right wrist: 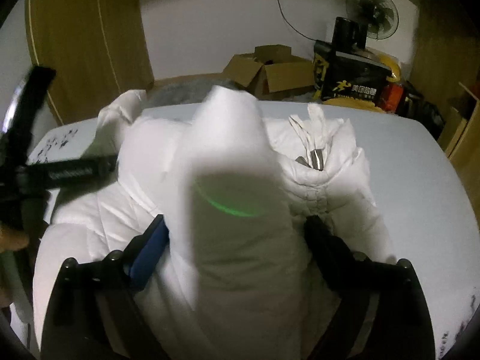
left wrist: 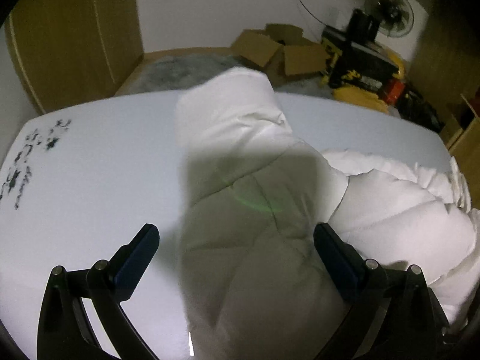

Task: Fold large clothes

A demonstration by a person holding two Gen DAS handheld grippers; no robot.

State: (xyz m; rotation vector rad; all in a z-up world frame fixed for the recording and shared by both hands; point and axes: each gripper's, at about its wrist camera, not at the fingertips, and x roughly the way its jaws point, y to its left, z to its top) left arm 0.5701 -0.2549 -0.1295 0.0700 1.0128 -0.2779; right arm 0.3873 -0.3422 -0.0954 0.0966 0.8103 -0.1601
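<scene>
A: Two grippers, both over jacket [right wrist: 126, 198] on table [right wrist: 405, 156]. Left gripper [left wrist: 237, 240] status?

B: Spread wide. Sleeve [left wrist: 240, 156] running up between fingers [left wrist: 141, 252] toward 12 o'clock; no visible contact on left finger, right finger just beside fabric. Bare table at 9 o'clock, black marks [left wrist: 27, 162] at 10 o'clock. Jacket body bulging at 3 o'clock.

A: Right gripper [right wrist: 237, 225]?

B: Spread apart too. Raised fold of jacket filling gap; blue-padded finger [right wrist: 150, 249] touching fabric, black finger pressed beside it. Firm grip: cannot tell. Drawstrings [right wrist: 312, 132] with metal tips at 1 o'clock. Left gripper visible at 9 o'clock, at jacket edge.

A: Surroundings?

B: Boxes [right wrist: 270, 69] at 12 o'clock, beyond table. Fan [right wrist: 372, 12] at 1 o'clock, against wall.
</scene>
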